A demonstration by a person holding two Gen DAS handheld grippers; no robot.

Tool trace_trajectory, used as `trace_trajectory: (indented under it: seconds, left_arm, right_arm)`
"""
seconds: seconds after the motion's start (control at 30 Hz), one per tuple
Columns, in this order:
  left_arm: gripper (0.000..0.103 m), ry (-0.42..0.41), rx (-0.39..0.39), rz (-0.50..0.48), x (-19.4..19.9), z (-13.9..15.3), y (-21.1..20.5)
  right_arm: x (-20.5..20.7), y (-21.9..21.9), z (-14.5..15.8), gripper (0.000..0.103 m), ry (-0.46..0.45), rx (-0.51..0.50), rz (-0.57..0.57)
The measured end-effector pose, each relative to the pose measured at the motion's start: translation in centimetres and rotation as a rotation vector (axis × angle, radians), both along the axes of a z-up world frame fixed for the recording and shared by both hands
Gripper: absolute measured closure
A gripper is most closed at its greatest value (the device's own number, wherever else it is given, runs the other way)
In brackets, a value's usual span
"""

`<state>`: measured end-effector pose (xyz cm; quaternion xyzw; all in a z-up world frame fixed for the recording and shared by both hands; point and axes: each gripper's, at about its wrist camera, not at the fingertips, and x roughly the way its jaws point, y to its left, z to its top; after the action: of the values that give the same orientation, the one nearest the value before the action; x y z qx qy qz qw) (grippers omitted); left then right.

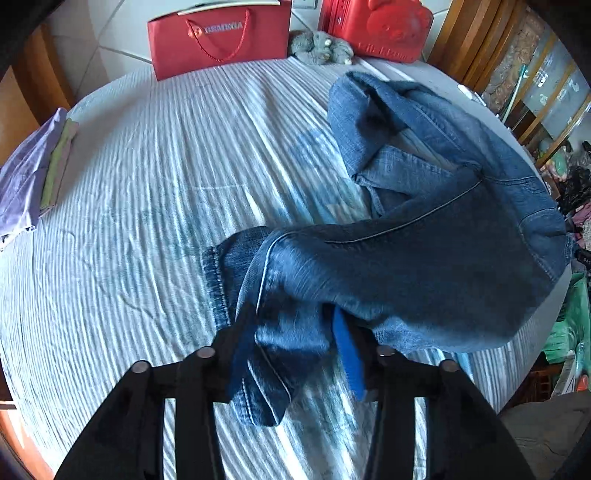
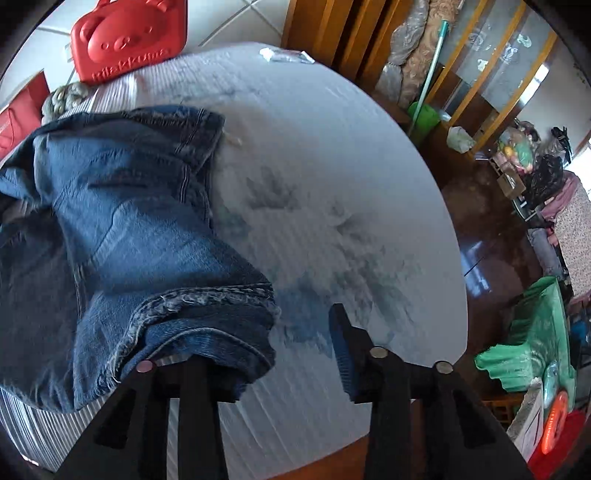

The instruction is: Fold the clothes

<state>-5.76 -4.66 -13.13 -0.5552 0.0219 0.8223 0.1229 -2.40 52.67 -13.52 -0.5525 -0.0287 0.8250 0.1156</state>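
A pair of blue jeans (image 1: 424, 258) lies crumpled on the striped white bed sheet (image 1: 147, 184), at the right side in the left wrist view. My left gripper (image 1: 295, 332) is shut on a jeans leg near its hem, with denim bunched between the blue pads. In the right wrist view the jeans (image 2: 122, 221) fill the left half. My right gripper (image 2: 280, 339) is open; the frayed hem of a leg drapes over its left finger, and its right finger (image 2: 343, 350) stands bare over the sheet.
A red paper bag (image 1: 218, 37), a grey plush toy (image 1: 321, 46) and a red bear-shaped case (image 1: 380, 26) stand at the bed's far edge. Folded lilac and green clothes (image 1: 33, 173) lie at the left edge. Wooden cabinets (image 2: 498, 74) and floor clutter are on the right.
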Motion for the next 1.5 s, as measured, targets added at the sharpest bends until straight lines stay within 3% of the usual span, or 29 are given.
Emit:
trace_trajectory:
  seconds: [0.07, 0.17, 0.23, 0.3, 0.43, 0.53, 0.63, 0.73, 0.8, 0.87, 0.97, 1.07, 1.17, 1.3, 1.5]
  left_arm:
    - [0.045, 0.037, 0.026, 0.019, 1.2, 2.0, -1.4]
    - [0.04, 0.086, -0.019, 0.096, 1.9, 3.4, -3.9]
    - [0.04, 0.088, -0.04, 0.16, 1.9, 2.9, -5.5]
    - [0.04, 0.068, -0.008, 0.182, 2.1, 1.7, -6.2]
    - [0.04, 0.039, 0.03, 0.138, 3.0, -1.0, -4.4]
    - [0.041, -0.016, 0.006, 0.118, 2.7, -3.1, -2.7]
    - [0.09, -0.073, -0.043, 0.148, 2.3, -4.1, -2.8]
    - [0.087, -0.019, -0.061, 0.2, 3.2, -1.1, -4.5]
    - [0.075, 0.027, -0.076, 0.223, 3.5, 1.4, -5.4]
    - [0.055, 0.081, -0.069, 0.227, 3.2, 4.0, -5.6]
    - [0.05, 0.167, -0.037, 0.215, 1.9, 7.8, -5.2]
    - [0.044, 0.216, -0.008, 0.142, -1.8, 8.8, -2.7]
    - [0.044, 0.205, 0.014, 0.063, -7.3, 6.8, 0.0]
    - [0.044, 0.172, 0.036, -0.005, -13.4, 2.8, 3.3]
    - [0.044, 0.116, 0.031, -0.076, -18.2, -2.2, 7.2]
  right_arm:
    - [0.6, -0.2, 0.9, 0.059, -0.004, -0.004, 0.049]
    - [1.6, -0.4, 2.5, 0.054, 0.002, -0.006, 0.112]
    - [2.2, -0.6, 3.4, 0.053, 0.005, 0.006, 0.154]
    - [2.6, -0.6, 4.1, 0.051, 0.007, 0.027, 0.191]
    - [1.7, 0.1, 3.7, 0.043, -0.009, 0.075, 0.167]
    - [0.5, 0.3, 2.8, 0.041, -0.038, 0.078, 0.159]
    - [1.3, -0.7, 2.3, 0.041, -0.129, 0.033, 0.265]
    - [2.9, -0.5, 3.6, 0.041, -0.174, -0.061, 0.34]
    - [4.1, -0.3, 5.2, 0.039, -0.183, -0.119, 0.378]
    - [4.7, 0.1, 7.3, 0.031, -0.162, -0.114, 0.398]
    - [4.7, 0.3, 10.3, 0.031, -0.041, -0.098, 0.387]
    - [2.8, -0.6, 11.4, 0.029, 0.069, -0.062, 0.355]
    - [-1.6, -2.4, 10.5, 0.029, 0.117, -0.017, 0.317]
    - [-7.7, -4.1, 8.6, 0.029, 0.137, -0.033, 0.265]
    - [-14.9, -5.1, 6.5, 0.029, 0.102, -0.03, 0.227]
